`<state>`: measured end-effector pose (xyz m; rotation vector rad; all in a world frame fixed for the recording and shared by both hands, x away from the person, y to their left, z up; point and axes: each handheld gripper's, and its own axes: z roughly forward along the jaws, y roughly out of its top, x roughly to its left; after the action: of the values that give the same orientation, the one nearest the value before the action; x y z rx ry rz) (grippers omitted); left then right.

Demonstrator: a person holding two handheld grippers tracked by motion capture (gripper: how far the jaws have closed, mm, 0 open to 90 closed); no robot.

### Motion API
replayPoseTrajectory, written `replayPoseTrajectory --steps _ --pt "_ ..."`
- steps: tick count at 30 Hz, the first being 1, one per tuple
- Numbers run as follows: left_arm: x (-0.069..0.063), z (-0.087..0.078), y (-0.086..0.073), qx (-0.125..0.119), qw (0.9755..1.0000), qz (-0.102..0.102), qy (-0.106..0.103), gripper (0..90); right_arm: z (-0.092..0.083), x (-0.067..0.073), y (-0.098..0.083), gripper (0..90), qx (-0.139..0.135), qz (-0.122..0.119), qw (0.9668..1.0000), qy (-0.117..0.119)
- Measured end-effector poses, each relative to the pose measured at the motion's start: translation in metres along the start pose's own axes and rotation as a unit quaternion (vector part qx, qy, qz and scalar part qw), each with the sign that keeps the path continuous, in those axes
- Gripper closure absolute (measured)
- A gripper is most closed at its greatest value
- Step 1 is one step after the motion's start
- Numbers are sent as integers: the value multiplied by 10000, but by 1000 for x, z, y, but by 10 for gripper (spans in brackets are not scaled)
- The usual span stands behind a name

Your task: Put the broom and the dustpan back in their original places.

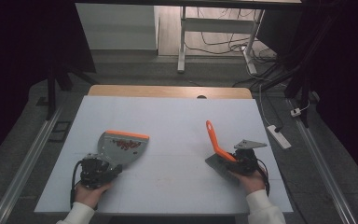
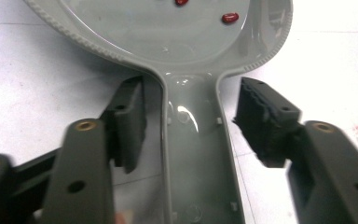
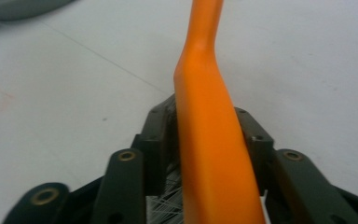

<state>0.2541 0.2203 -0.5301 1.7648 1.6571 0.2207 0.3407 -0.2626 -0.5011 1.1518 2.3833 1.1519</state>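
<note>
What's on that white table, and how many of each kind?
Grey dustpan with orange edge: 1
Orange-handled brush: 1
Hand-held grippers, left and right: 2
Red beans in the dustpan: several, too clustered to count
Total, beans aside: 4

Grey dustpan (image 1: 121, 147) with an orange lip sits flat on the desk, red beans (image 2: 230, 18) scattered inside. Orange-handled brush (image 1: 216, 144) is tilted up, bristle end down.

Glossy grey plastic dustpan (image 2: 168, 28); smooth orange plastic brush handle (image 3: 205, 126); matt white tabletop (image 1: 177, 116).
</note>
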Motion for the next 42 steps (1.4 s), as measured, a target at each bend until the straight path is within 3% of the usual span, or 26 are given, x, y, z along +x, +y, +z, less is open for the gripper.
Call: replayPoseTrajectory --steps 9,20,27,34,42 --pt "7 -11 0 -154 9997 87 188 289 5 -10 0 500 147 106 9998 -117" --pt "12 -17 1 -229 9994 240 20 260 10 -16 -2 425 281 156 9988 -359" --pt "13 -19 1 -256 9993 276 -2 256 6 -16 -2 437 156 87 9986 -507" --pt "10 -27 2 -429 9973 596 -32 283 -4 -11 0 449 -63 -70 9988 -475" --pt "2 -25 4 -521 9926 1023 -383 299 -13 -2 0 461 -219 -362 9990 -134"
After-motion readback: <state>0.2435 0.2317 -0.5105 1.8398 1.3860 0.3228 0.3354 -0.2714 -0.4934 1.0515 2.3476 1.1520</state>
